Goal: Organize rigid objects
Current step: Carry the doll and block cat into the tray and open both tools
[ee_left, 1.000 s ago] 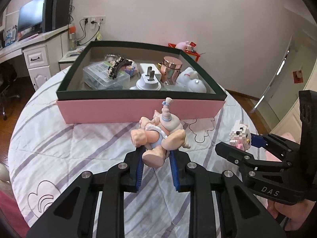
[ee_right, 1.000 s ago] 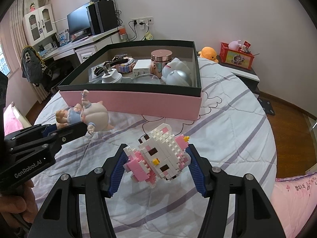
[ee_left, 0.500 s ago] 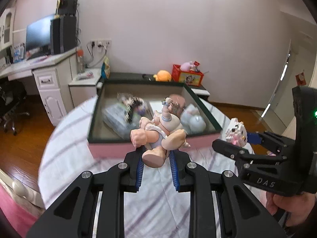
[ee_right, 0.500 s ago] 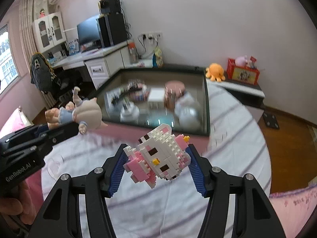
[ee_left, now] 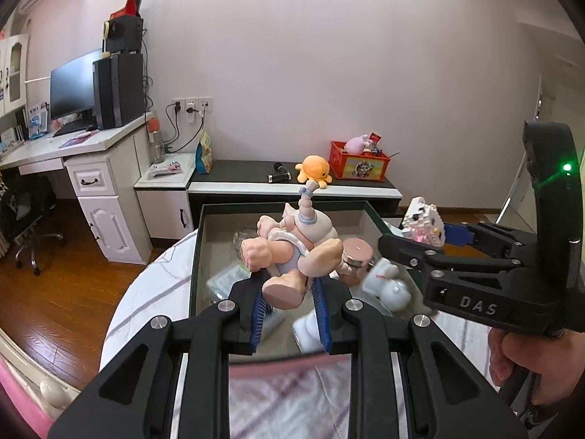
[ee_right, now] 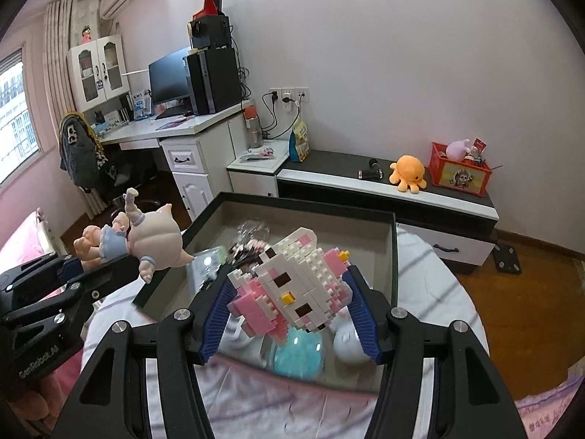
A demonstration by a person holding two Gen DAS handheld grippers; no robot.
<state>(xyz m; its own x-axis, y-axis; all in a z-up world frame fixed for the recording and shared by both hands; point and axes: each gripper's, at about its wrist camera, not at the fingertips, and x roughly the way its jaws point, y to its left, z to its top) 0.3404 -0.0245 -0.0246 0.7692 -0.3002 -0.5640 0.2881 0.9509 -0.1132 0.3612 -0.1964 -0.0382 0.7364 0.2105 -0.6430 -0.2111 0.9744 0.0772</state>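
Item 1. Left hand-held gripper [ee_left: 289,301]: jaws drawn narrow, blue pads clamped on one foot of a baby figurine [ee_left: 292,245]. Pale body, blue shorts, one leg pointing up. The figurine is carried in the air above the near left part of the box; in the right wrist view it shows at far left [ee_right: 142,236], outside the box's left wall.

Item 2. Box [ee_right: 307,203]: shallow, rectangular, dark green rim, pink outer wall, standing on a round table [ee_left: 153,278] under a white cloth with purple stripes. Contents, much of them blurred: a clear plastic case at left, a rose-coloured metal jar [ee_left: 356,250], a white plug adapter [ee_left: 307,329] near the front wall, white rounded figures at right [ee_left: 391,285], a teal round object [ee_right: 299,353] seen in the right wrist view.

Item 3. Right hand-held gripper [ee_right: 290,309]: jaws about half spread, blue pads pressed on both sides of a block-built cat figure [ee_right: 292,285], white and pink with a yellow nose. The figure is held in the air over the near right part of the box. In the left wrist view this gripper enters from the right [ee_left: 424,236], a hand [ee_left: 526,366] on its grip.

Item 4. Background: white desk with monitor [ee_right: 170,77], low cabinet bearing an orange plush octopus [ee_right: 407,173] and a red crate [ee_right: 460,173].
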